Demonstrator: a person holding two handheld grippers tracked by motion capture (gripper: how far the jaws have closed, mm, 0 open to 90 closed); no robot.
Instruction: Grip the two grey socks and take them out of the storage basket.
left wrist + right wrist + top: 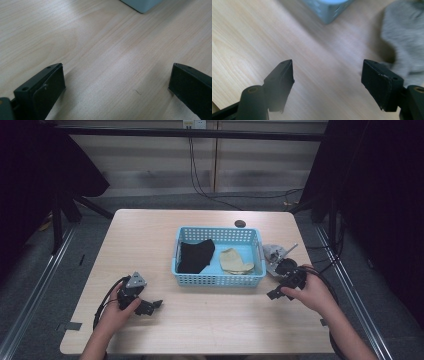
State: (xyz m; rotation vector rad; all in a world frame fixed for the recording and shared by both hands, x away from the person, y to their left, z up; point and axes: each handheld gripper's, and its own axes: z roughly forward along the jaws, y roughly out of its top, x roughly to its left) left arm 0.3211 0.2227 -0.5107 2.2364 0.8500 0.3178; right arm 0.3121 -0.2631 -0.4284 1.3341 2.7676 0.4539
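Observation:
A light blue plastic basket (218,280) stands in the middle of the table. A black cloth (196,255) lies in its left half and a beige sock (235,262) in its right half. Just right of the basket, a grey cloth (274,254) lies on the table; it is blurred and fuzzy (404,37) in the right gripper view. My right gripper (276,280) (327,68) is open just short of that cloth, holding nothing. My left gripper (152,306) (116,75) is open over bare wood, front left of the basket, whose corner (142,5) is far ahead.
A small dark round spot (240,223) sits on the table behind the basket. The table's right edge (312,270) runs close to my right hand. Cables hang down the wall behind the table. Metal rails lie on the floor on both sides.

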